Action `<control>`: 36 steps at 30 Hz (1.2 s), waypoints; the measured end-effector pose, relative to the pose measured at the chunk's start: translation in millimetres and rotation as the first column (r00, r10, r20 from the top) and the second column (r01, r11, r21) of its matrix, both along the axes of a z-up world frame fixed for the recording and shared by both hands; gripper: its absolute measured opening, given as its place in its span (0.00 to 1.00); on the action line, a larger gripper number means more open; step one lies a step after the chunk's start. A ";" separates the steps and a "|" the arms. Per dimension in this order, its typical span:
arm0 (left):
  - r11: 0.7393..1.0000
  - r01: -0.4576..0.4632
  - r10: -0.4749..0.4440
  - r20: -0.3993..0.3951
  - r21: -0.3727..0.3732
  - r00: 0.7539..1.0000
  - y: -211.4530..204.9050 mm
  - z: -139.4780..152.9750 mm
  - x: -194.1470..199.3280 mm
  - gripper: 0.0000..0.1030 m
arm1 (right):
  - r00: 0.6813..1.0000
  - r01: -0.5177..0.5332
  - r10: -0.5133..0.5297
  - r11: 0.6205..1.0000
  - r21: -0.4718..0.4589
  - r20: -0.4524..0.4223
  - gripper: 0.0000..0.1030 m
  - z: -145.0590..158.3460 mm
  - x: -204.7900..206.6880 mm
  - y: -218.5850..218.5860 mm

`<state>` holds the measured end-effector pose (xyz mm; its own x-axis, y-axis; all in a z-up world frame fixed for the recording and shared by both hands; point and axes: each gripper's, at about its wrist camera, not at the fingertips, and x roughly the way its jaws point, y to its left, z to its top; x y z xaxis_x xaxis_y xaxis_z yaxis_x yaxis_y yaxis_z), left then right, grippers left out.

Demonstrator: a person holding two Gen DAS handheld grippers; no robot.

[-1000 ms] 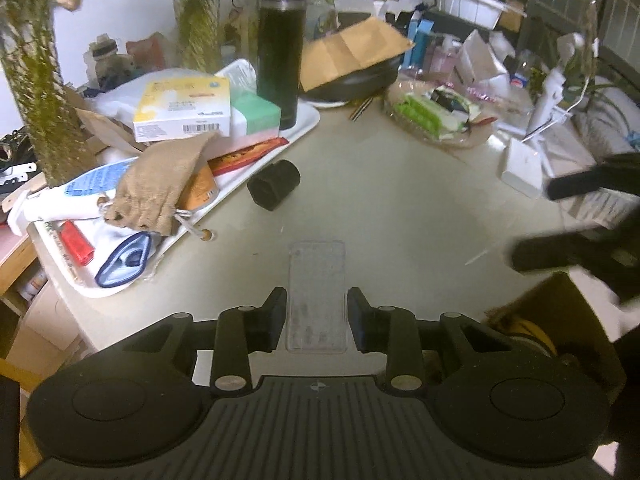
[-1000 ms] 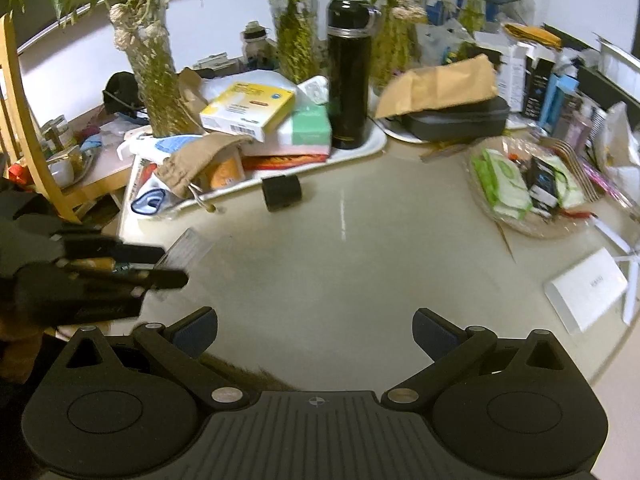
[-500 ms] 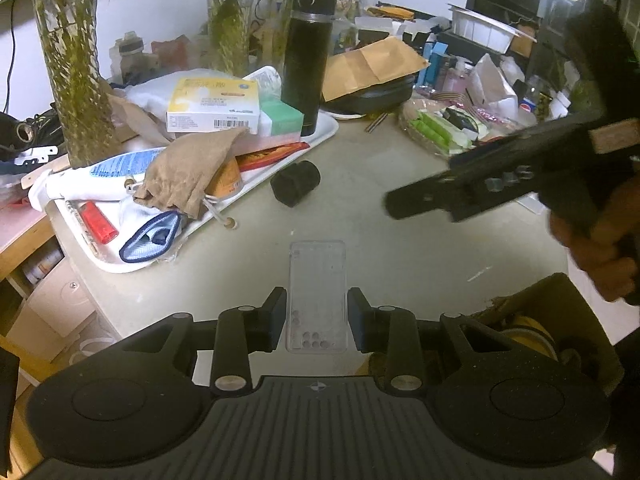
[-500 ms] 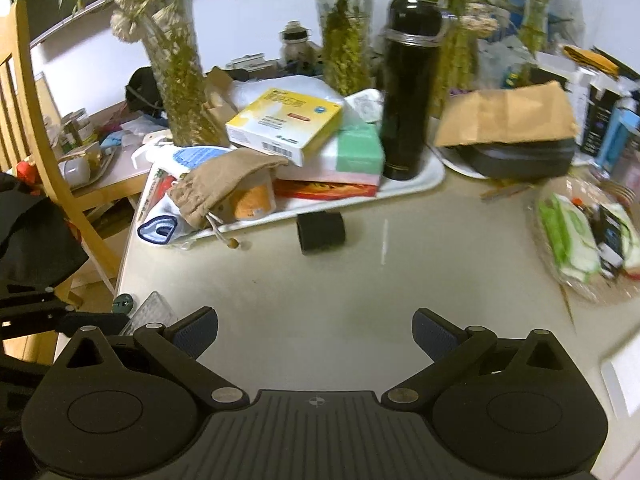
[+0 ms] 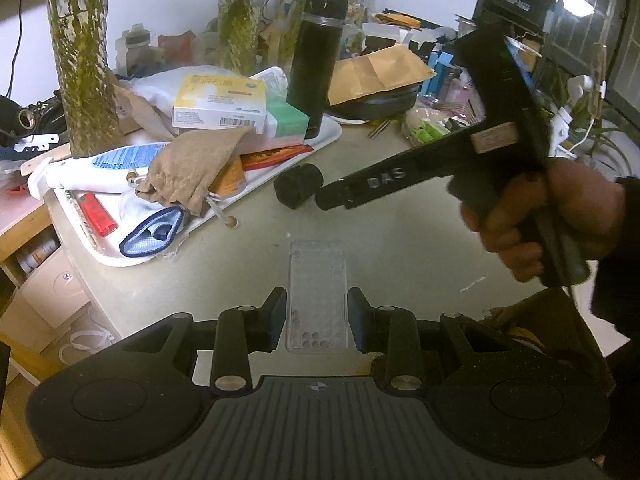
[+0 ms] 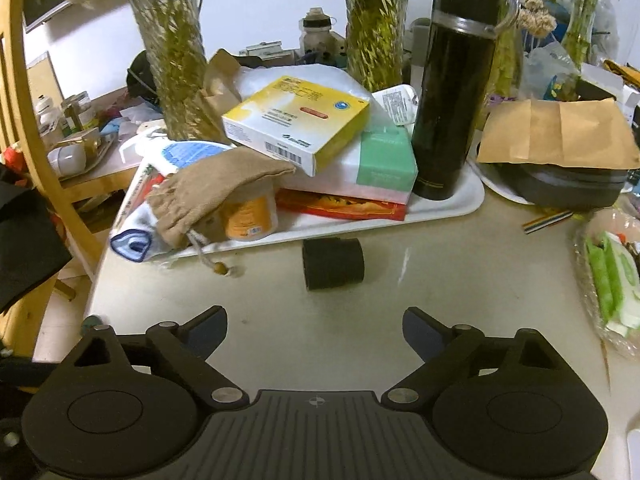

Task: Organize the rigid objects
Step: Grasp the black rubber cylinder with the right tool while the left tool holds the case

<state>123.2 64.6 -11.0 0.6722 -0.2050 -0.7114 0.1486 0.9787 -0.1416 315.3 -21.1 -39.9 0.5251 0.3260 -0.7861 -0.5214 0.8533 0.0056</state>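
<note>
- Since a second ago, the right gripper (image 6: 315, 330) comes in over the table (image 6: 440, 300) toward the tray's near edge, its jaws just narrowing yet spread, nothing between them.
- Black cylinder (image 6: 333, 264) lies on its side just beside the white tray (image 6: 460, 204), ahead of those fingers.
- Left gripper (image 5: 317, 314) pinches a clear phone case (image 5: 317, 292) near the table's front edge.
</note>
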 end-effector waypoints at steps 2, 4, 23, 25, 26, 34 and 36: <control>1.000 0.001 -0.001 -0.001 -0.005 1.000 0.3 0.1 1.0 0.32 | 1.000 0.003 -0.003 1.000 0.001 -0.002 0.91 -5.5 8.1 1.7; 1.000 0.005 -0.005 0.002 -0.009 1.000 0.7 0.5 1.2 0.32 | 1.000 0.010 -0.010 1.000 0.012 -0.011 0.88 -10.8 16.9 3.1; 0.999 0.044 -0.044 -0.001 0.005 0.999 -6.8 -2.4 4.3 0.32 | 1.000 0.002 -0.002 1.000 -0.007 -0.016 0.53 -50.1 63.4 24.0; 0.999 0.041 -0.041 -0.002 0.005 0.999 -6.6 -3.1 4.4 0.32 | 0.999 -0.013 0.013 1.000 -0.005 -0.032 0.47 -51.5 65.4 24.3; 0.999 0.038 -0.038 -0.003 0.006 0.999 -6.5 -3.5 4.5 0.32 | 0.999 -0.017 0.017 1.000 -0.009 -0.035 0.47 -51.2 64.5 24.7; 0.999 0.029 -0.029 -0.009 0.032 1.000 -8.2 -5.1 4.5 0.32 | 1.000 -0.007 0.007 0.999 -0.040 -0.004 0.46 -27.3 43.2 9.1; 0.999 0.025 -0.025 -0.010 0.036 1.000 -8.5 -4.9 4.4 0.32 | 1.000 -0.003 0.003 0.999 -0.042 -0.001 0.46 -19.0 36.9 1.9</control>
